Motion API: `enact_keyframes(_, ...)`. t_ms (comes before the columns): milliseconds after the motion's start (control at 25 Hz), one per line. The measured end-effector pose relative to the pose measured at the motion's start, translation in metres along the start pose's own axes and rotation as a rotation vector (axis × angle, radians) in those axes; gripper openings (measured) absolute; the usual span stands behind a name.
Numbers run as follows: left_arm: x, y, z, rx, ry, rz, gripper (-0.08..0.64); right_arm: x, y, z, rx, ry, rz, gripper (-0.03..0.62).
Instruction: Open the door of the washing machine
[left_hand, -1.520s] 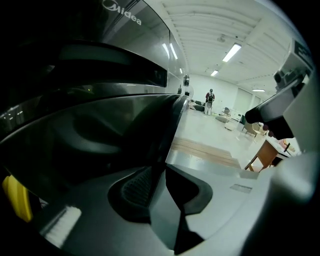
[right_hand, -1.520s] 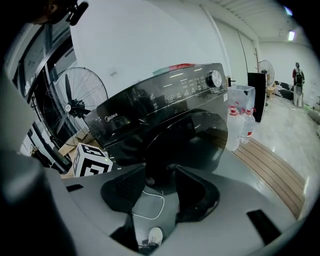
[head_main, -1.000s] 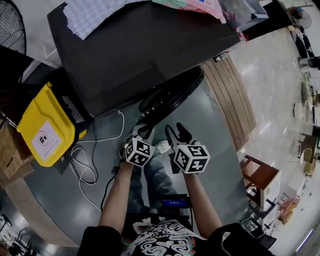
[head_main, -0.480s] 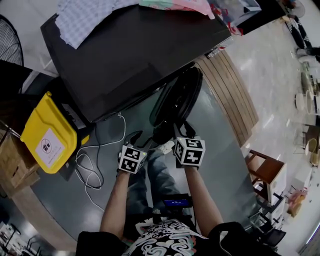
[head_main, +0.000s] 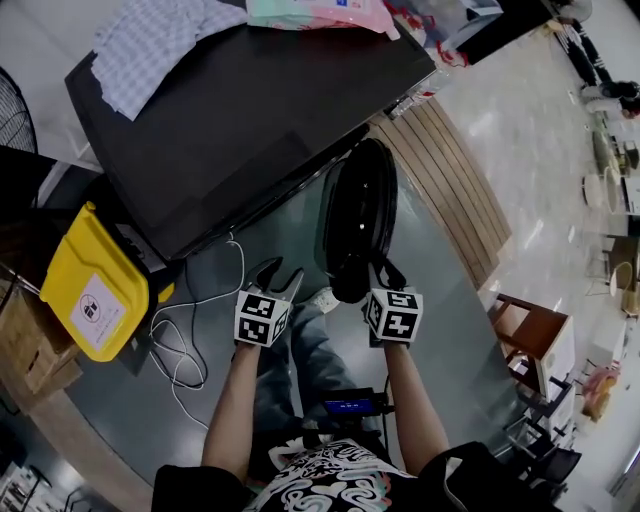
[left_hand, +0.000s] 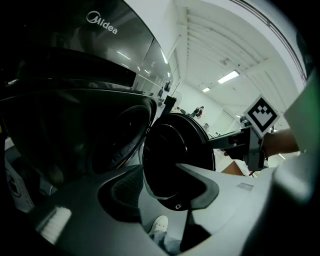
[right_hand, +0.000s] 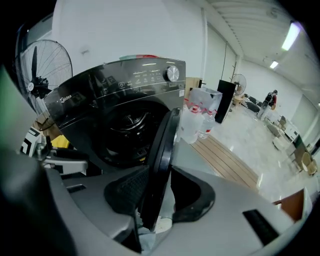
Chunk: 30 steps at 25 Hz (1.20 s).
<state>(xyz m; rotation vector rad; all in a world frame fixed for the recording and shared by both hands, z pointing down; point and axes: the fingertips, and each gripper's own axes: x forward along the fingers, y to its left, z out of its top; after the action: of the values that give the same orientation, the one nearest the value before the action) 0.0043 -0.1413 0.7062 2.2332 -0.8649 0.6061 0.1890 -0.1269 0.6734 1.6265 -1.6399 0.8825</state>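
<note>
Two pairs of tongs are in our hands in front of the black Midea washing machine (head_main: 240, 120), which we look down on from above. Its round door (head_main: 357, 215) stands swung wide off the front and edge-on to us. Its far end meets the machine and its near end reaches toward us.

Our right tongs (head_main: 378, 275) straddle the door's near rim. In the right gripper view the rim runs up between the two jaws, close against the pad on that view's left, with a thin sliver of gap at the other pad. Those jaws are closing on it.

Our left tongs (head_main: 280, 275) hang just left of the door and apart from it. Their jaws are spread and closing a little, with nothing between them. In the left gripper view we see the door's dark glass beyond them and a white shoe (left_hand: 159, 225) below.

The drum opening (right_hand: 125, 125) gapes dark beside the door, and the control knob (right_hand: 172, 73) sits at the panel's right end. A checked cloth (head_main: 150, 45) and a pink packet (head_main: 320, 12) lie on the machine's top. A yellow plastic container (head_main: 95, 285) stands to the machine's left, with white cable (head_main: 190, 330) looped on the grey floor (head_main: 440, 300) beside it. Wooden slats (head_main: 450, 190) lie to the machine's right, and a wooden stool (head_main: 525, 345) stands farther right. A standing fan (right_hand: 42, 65) shows past the machine's left side.
</note>
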Motion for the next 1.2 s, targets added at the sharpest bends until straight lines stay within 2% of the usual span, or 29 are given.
enact_keyframes(200,0.004,-0.004,0.010,-0.003,-0.004,-0.006,0.196,-0.006,-0.048,-0.008,-0.018,0.016,-0.087,0.126)
enact_keyframes(440,0.014,-0.010,0.013,0.038,0.019,-0.002,0.196,-0.009,-0.103,-0.013,-0.032,0.018,-0.177,0.126)
enact_keyframes(680,0.016,-0.021,0.023,0.068,-0.005,0.011,0.187,-0.011,-0.143,-0.011,0.039,0.015,-0.217,0.129)
enact_keyframes(800,0.013,-0.021,0.031,0.075,-0.014,0.015,0.187,-0.009,-0.151,-0.010,0.060,0.017,-0.237,0.129)
enact_keyframes(880,0.009,-0.018,0.037,0.080,-0.028,0.026,0.187,-0.010,-0.154,-0.009,0.041,0.017,-0.272,0.127)
enact_keyframes(960,0.003,-0.016,0.042,0.090,-0.036,0.032,0.190,-0.016,-0.155,-0.006,-0.027,-0.002,-0.343,0.100)
enact_keyframes(1040,-0.006,-0.016,0.049,0.107,-0.046,0.030,0.201,-0.031,-0.151,0.000,-0.052,-0.042,-0.402,0.008)
enact_keyframes(1120,-0.022,-0.016,0.061,0.123,-0.075,0.028,0.201,-0.049,-0.136,0.006,-0.013,-0.093,-0.388,0.002)
enact_keyframes(1200,-0.041,-0.018,0.075,0.133,-0.116,0.024,0.198,-0.067,-0.111,0.014,0.033,-0.149,-0.319,0.001)
